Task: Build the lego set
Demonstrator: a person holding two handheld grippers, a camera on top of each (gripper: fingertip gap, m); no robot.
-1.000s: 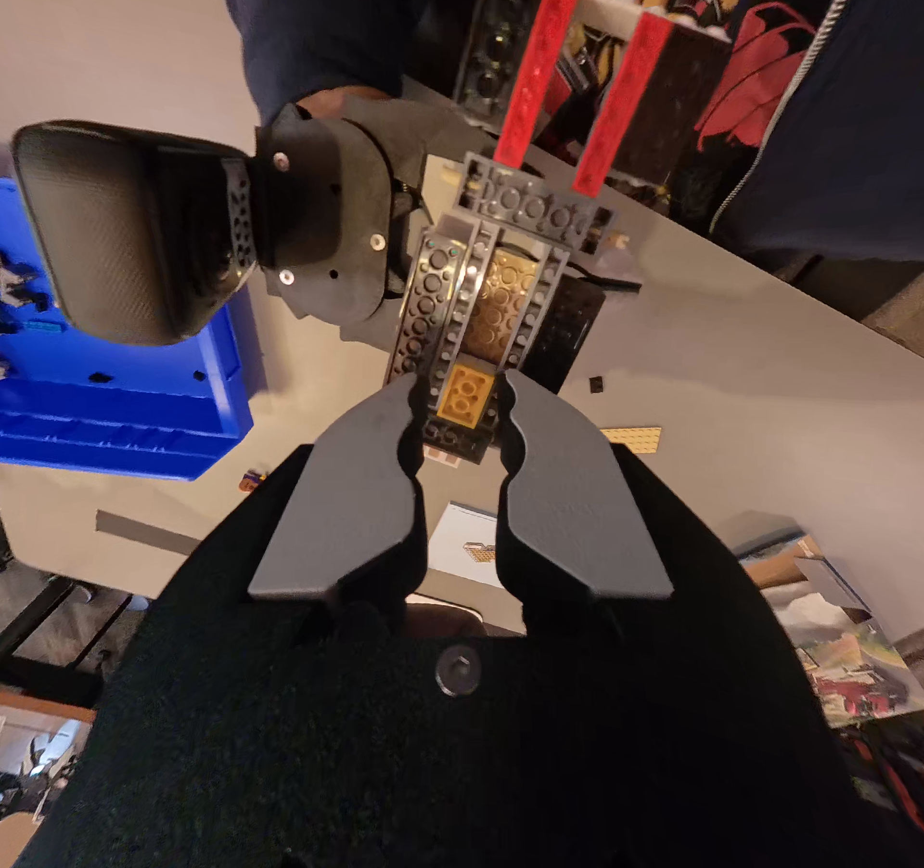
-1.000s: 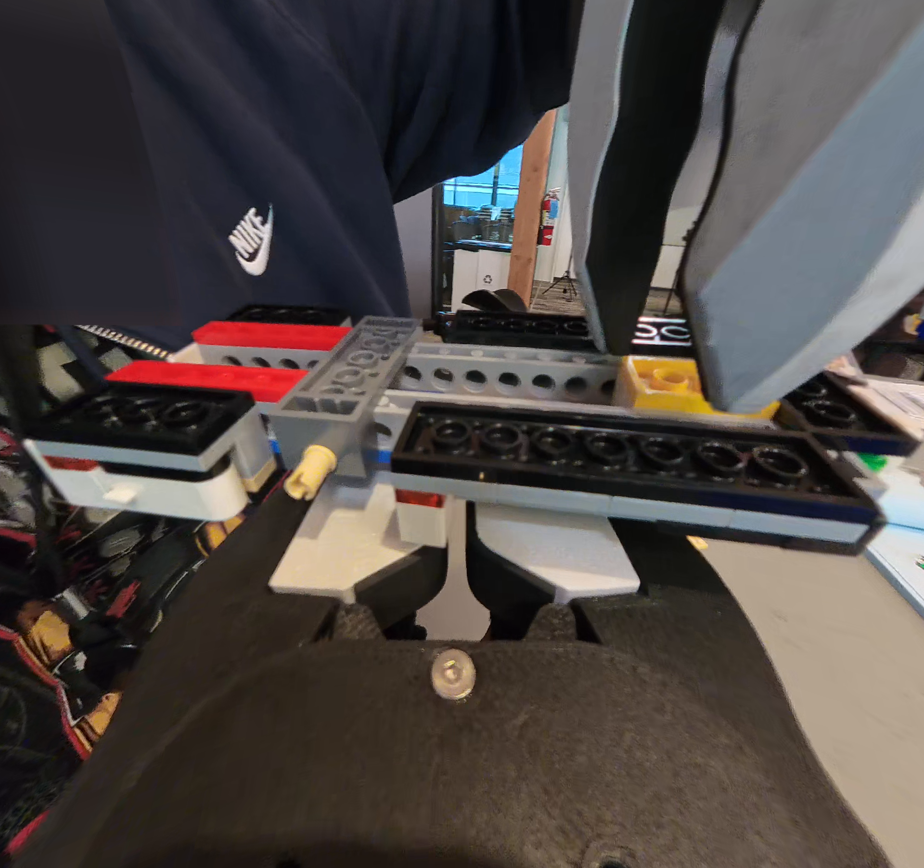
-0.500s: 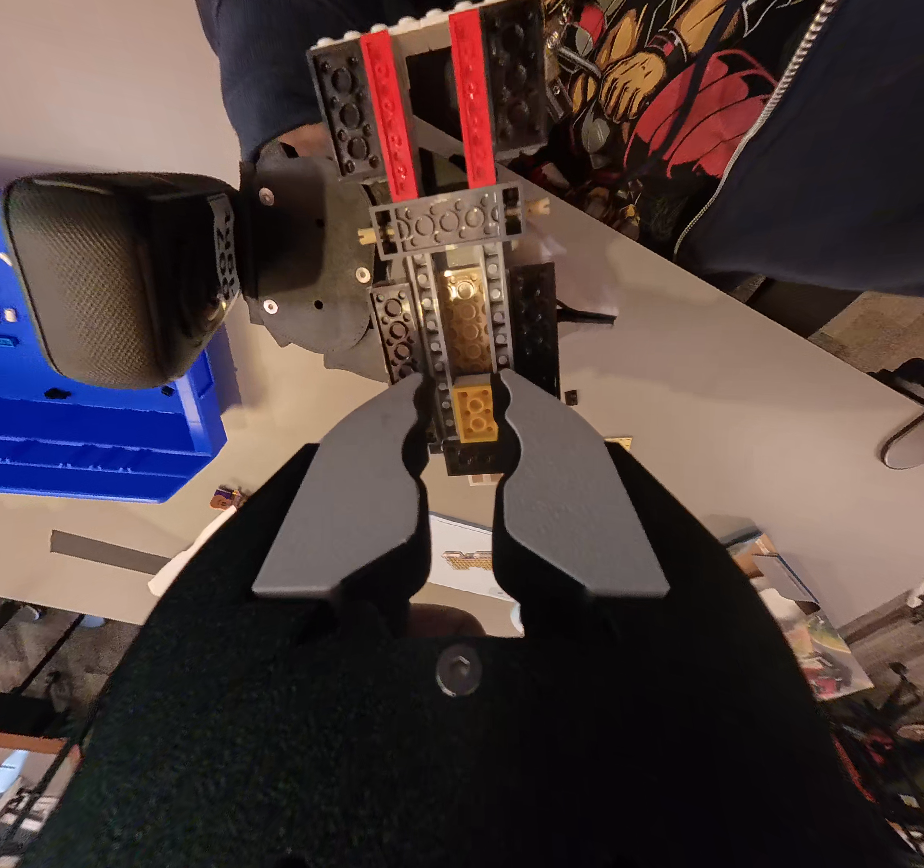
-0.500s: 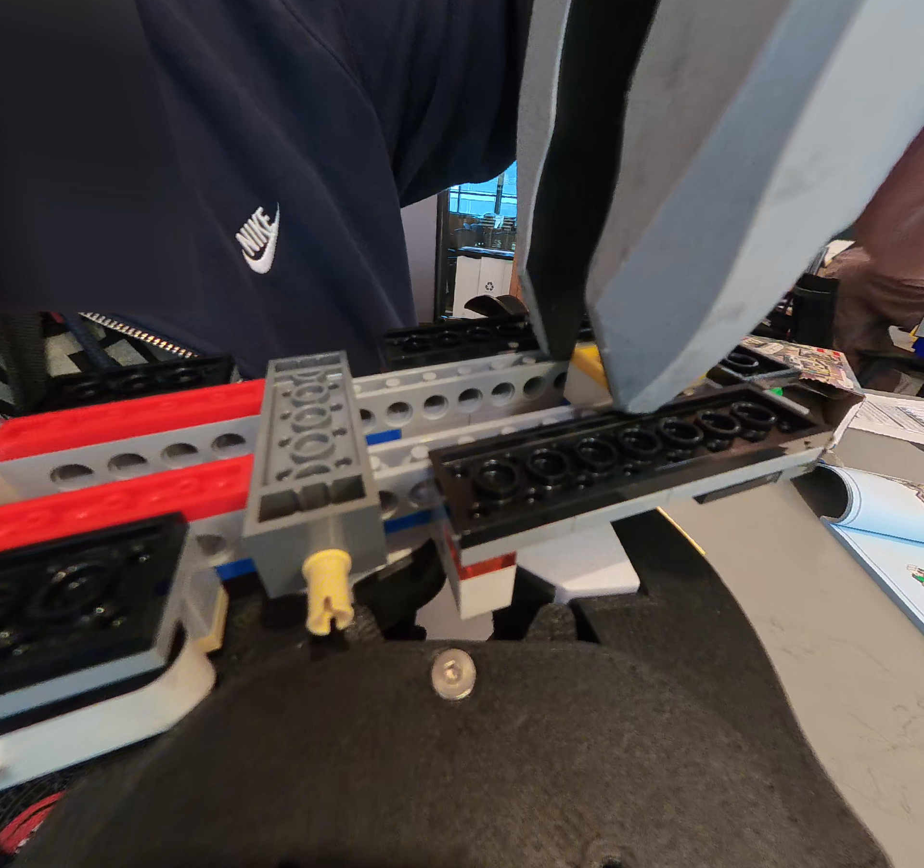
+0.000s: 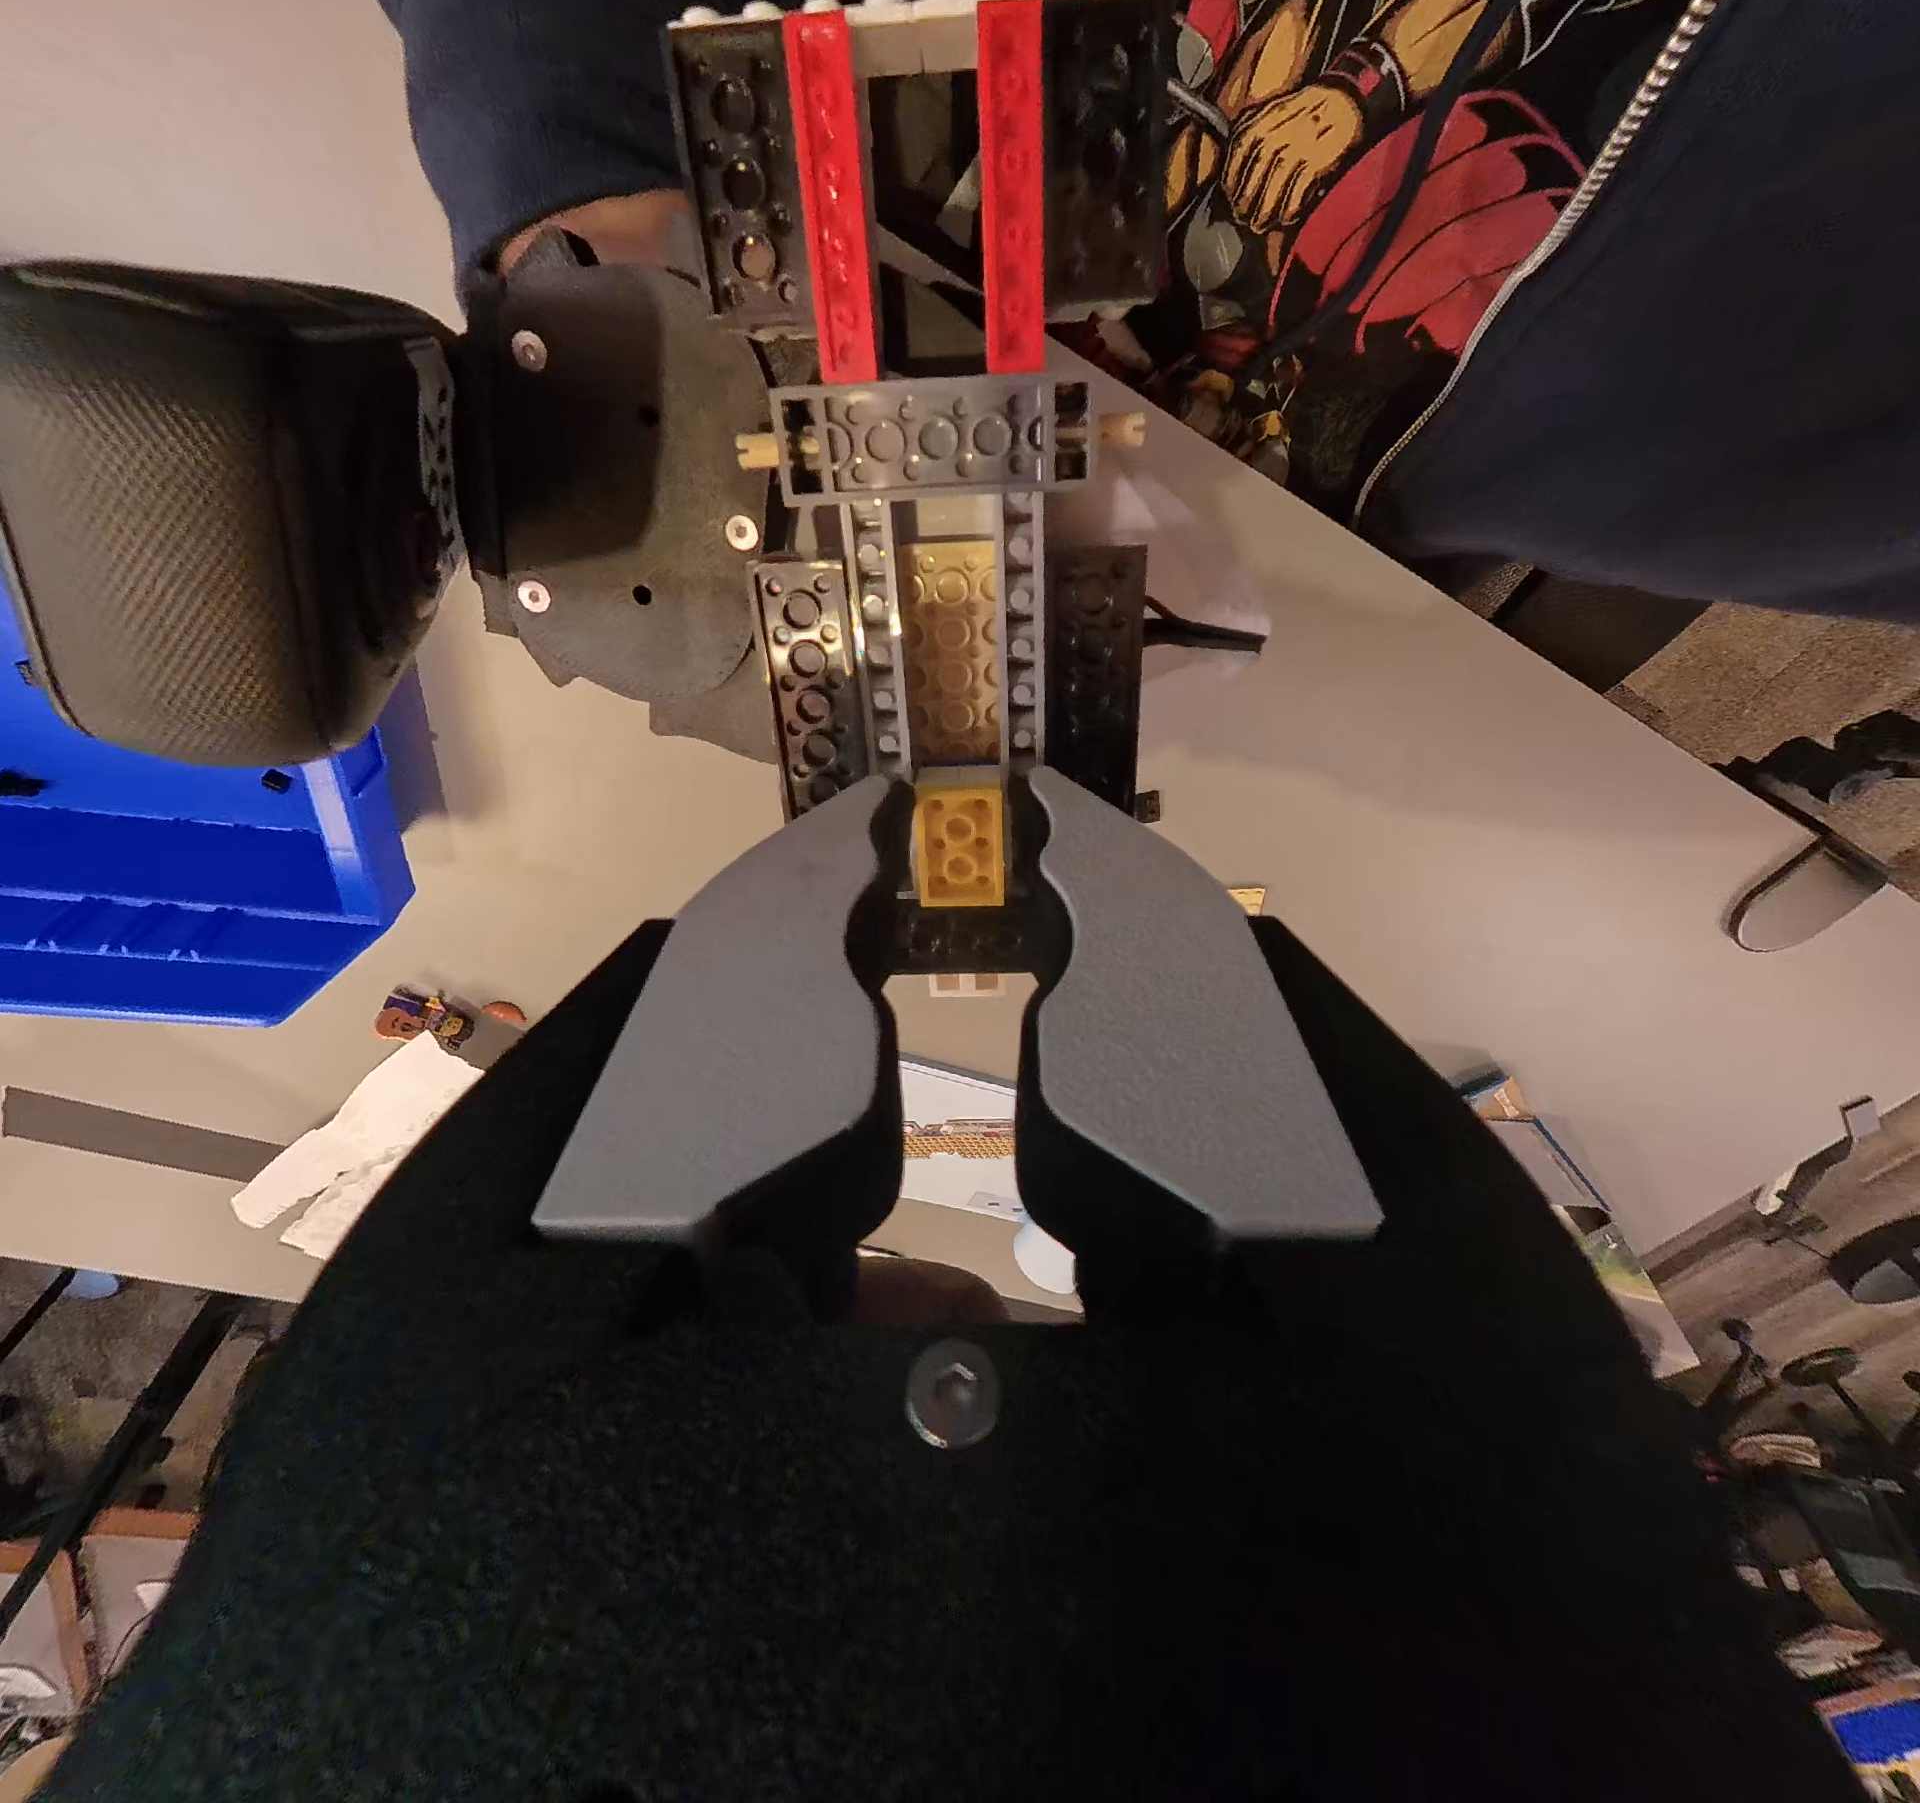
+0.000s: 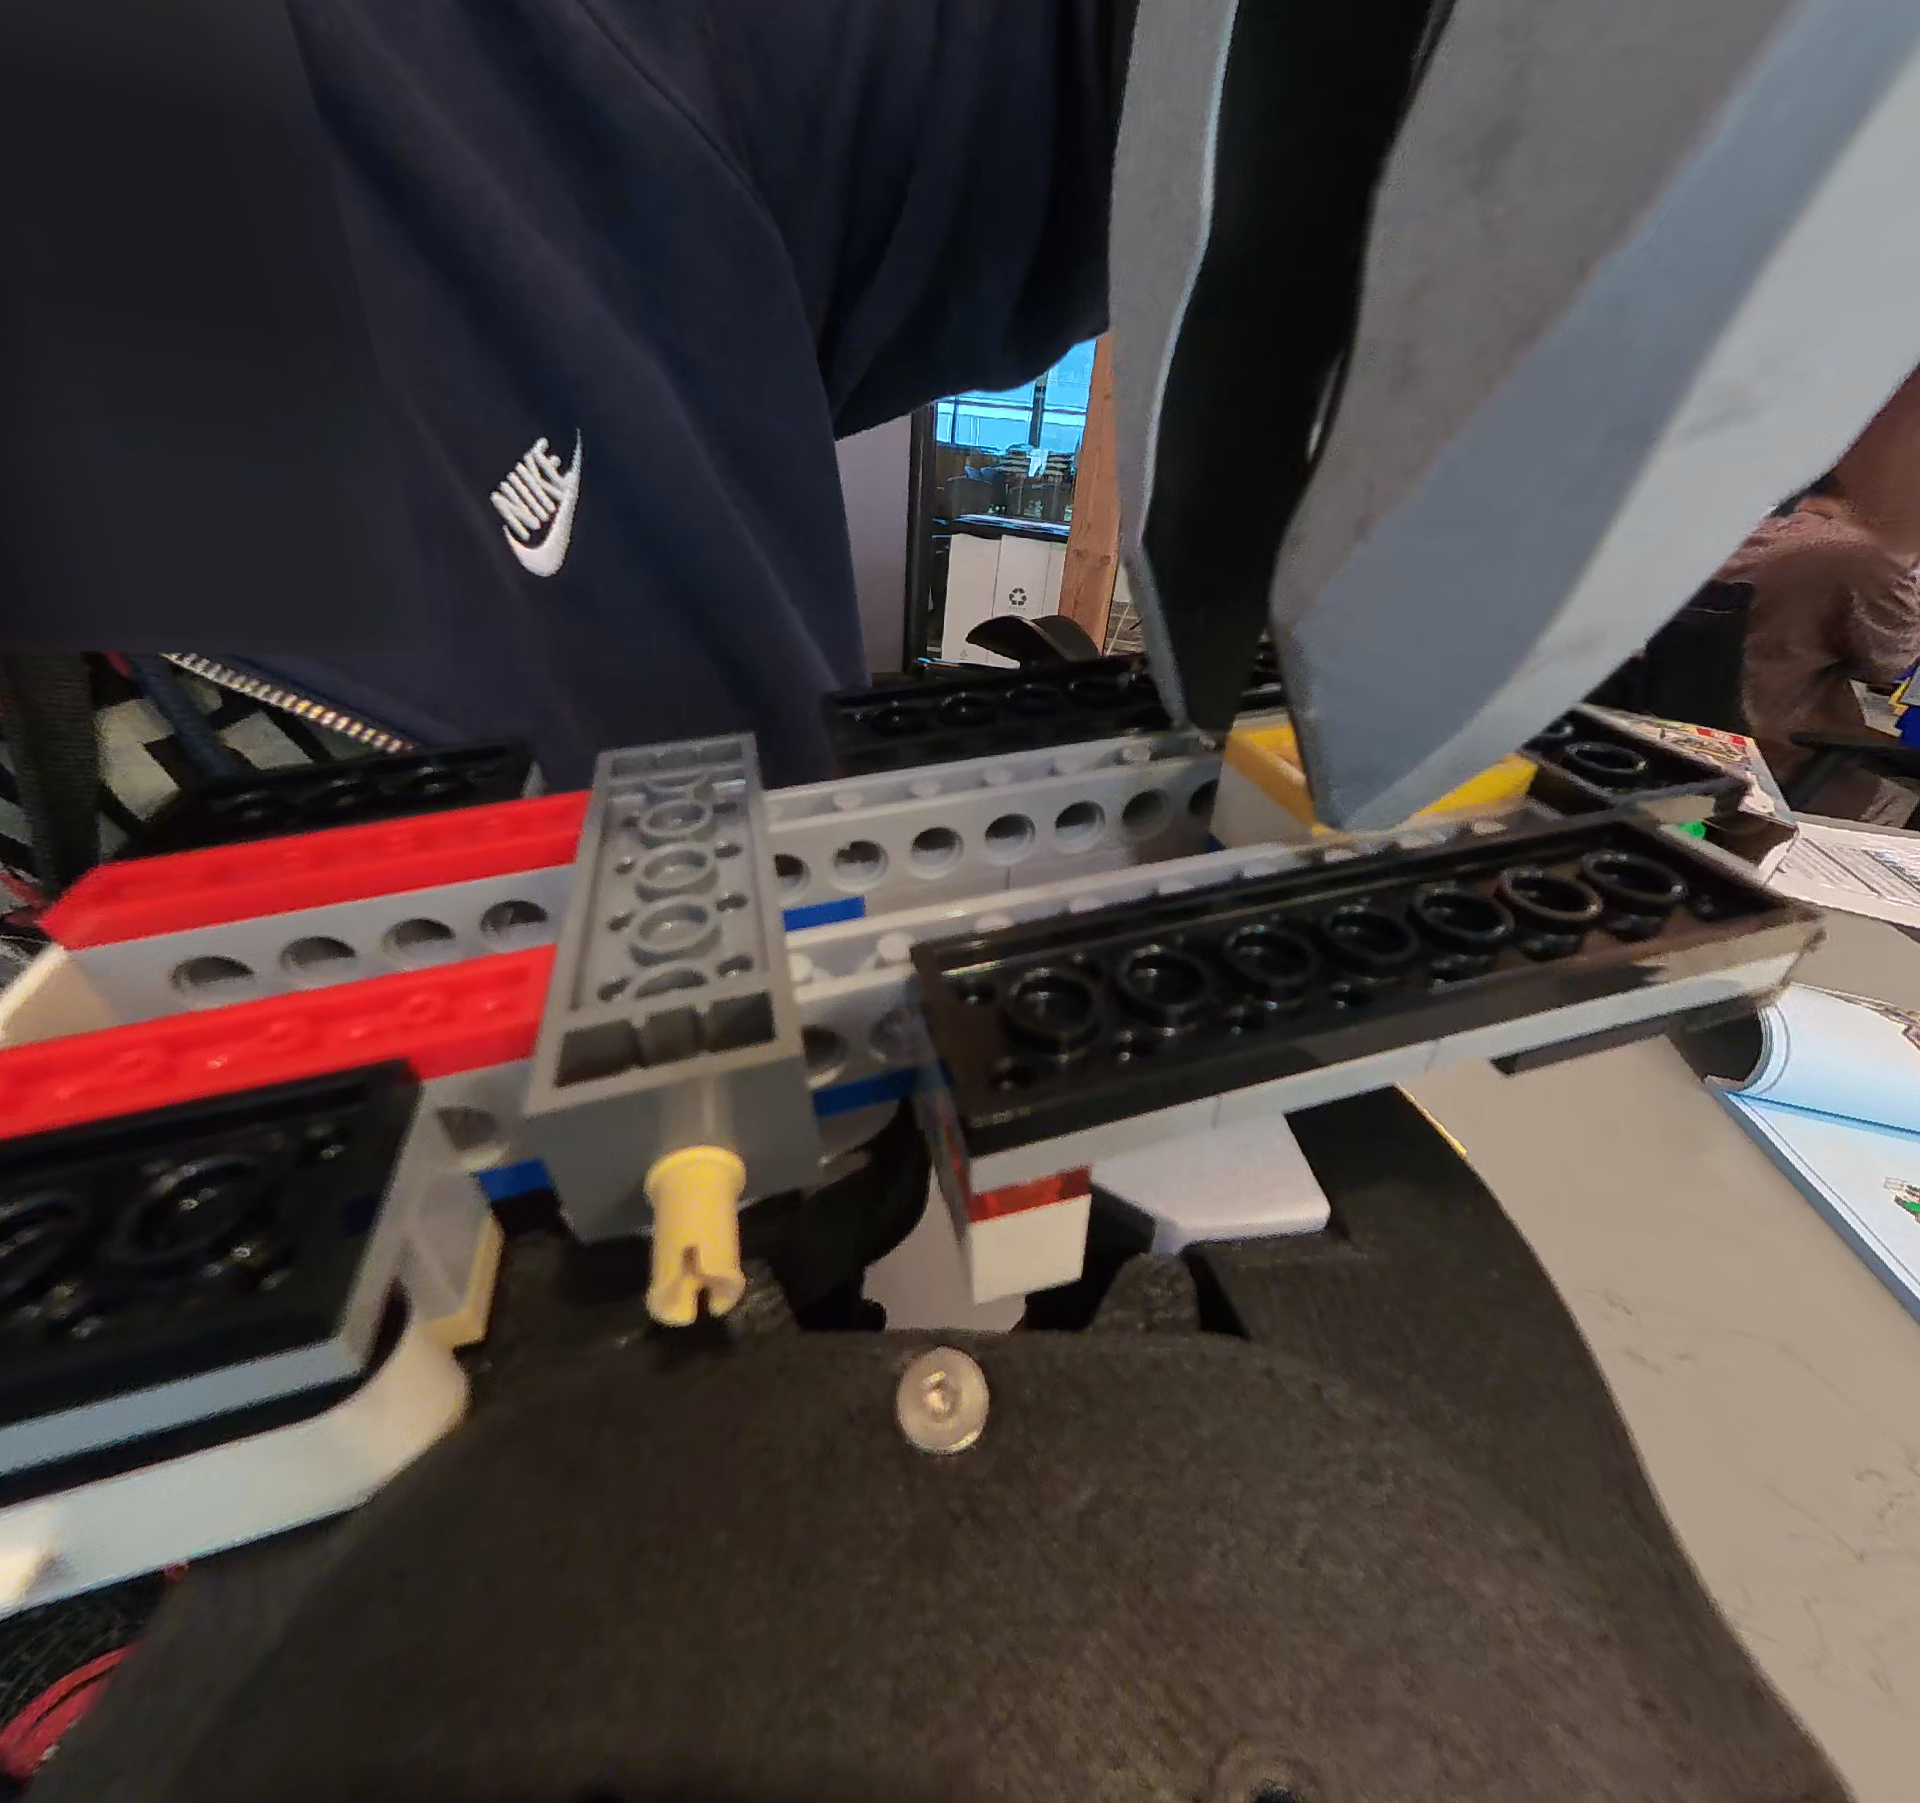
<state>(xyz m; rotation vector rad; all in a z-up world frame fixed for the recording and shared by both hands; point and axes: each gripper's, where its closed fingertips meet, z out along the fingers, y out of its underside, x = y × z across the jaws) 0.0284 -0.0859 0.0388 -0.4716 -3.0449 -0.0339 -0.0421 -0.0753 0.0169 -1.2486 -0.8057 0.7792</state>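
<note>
Gripping a small yellow brick (image 5: 958,849) between its grey fingers (image 5: 790,974), the left gripper (image 5: 958,844) holds it against the near end of a long brick model (image 5: 951,465), between the model's two grey holed beams. The right gripper (image 5: 582,506) supports the model from beneath; its own fingers are hidden under the plates, so their spacing cannot be told. Beyond the yellow brick, the model shows glossy black studded plates, smooth red strips, a dark grey cross plate and a cream peg (image 6: 694,1234). A blue bin (image 5: 177,880) sits on the pale counter (image 5: 1403,777) beside the model.
</note>
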